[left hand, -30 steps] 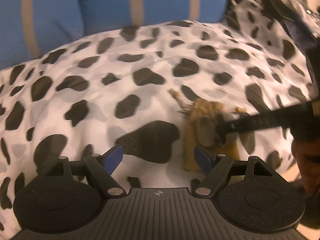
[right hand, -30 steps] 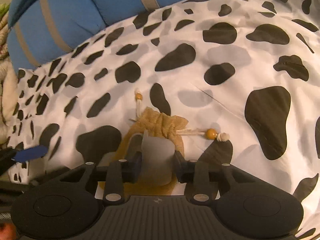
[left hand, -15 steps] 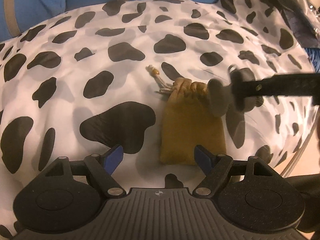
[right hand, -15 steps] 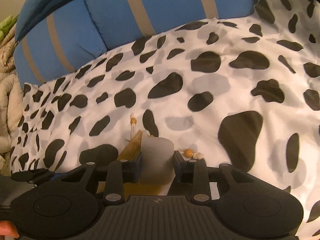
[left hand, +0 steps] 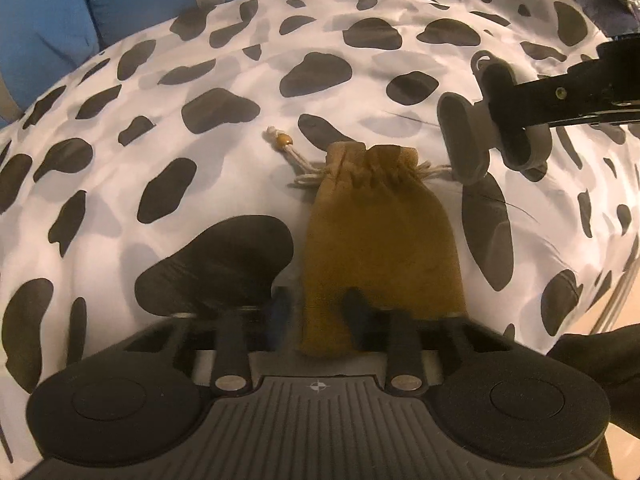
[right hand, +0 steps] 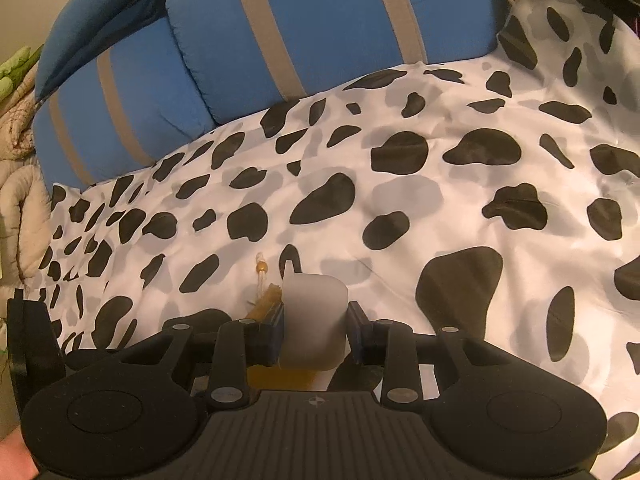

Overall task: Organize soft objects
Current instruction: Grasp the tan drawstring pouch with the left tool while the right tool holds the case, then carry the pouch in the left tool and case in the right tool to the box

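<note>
Lying flat on the cow-spotted bedcover (left hand: 240,184), the mustard drawstring pouch (left hand: 380,240) had its gathered mouth turned away from us and its closed bottom nearest the left gripper (left hand: 316,316). We saw that gripper's jaws closing, motion-blurred, around the pouch's bottom edge, one finger to the left of the fabric and the other lying over it; whether the pads were already pressing the cloth we could not tell. The pouch's cream cord (left hand: 304,168) trailed out to the left of the mouth and ended in a wooden bead (left hand: 285,141) resting on the cover.

Our right gripper (right hand: 316,332) was clenched on a pale grey, rounded soft case (right hand: 314,320), which stood upright between its pads. In the left wrist view this gripper reached in from the right, the grey case hovering just beside the pouch's mouth, above the other end of the cord. In the right wrist view the pouch showed only as a sliver of mustard fabric behind and under the case. Blue cushions with tan stripes (right hand: 312,28) leaned at the far edge of the cover, and a beige quilted fabric (right hand: 20,208) bunched at the left.
</note>
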Available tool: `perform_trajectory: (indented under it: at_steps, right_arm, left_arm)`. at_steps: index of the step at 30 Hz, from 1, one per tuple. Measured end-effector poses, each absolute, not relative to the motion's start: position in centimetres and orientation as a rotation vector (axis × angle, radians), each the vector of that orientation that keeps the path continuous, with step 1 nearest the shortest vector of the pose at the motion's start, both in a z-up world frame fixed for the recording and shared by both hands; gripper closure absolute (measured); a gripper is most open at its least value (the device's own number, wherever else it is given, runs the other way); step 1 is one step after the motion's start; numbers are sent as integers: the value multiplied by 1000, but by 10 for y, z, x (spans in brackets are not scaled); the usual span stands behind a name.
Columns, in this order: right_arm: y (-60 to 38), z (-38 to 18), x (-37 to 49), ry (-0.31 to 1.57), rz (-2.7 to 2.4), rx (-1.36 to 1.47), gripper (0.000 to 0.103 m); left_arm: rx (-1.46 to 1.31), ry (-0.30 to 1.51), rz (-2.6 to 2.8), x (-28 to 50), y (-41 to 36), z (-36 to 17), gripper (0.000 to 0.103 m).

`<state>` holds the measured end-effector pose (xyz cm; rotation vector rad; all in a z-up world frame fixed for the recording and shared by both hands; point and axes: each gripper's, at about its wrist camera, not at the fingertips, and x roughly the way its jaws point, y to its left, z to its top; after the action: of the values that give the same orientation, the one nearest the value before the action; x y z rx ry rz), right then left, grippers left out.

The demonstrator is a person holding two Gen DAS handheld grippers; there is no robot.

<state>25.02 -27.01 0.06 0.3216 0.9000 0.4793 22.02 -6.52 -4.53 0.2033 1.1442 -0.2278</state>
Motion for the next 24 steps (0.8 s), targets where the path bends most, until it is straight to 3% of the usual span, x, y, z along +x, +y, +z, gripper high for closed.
perform_trajectory:
  at_steps: [3,24]
  right_arm:
    - [-270,1,250,895,468,309,68]
    - [-257,19,236,842,486,271,68]
  left_arm:
    - [175,1147,-217,220,-63,-42,100]
    - [70,1051,-250,183,-28,-10,100]
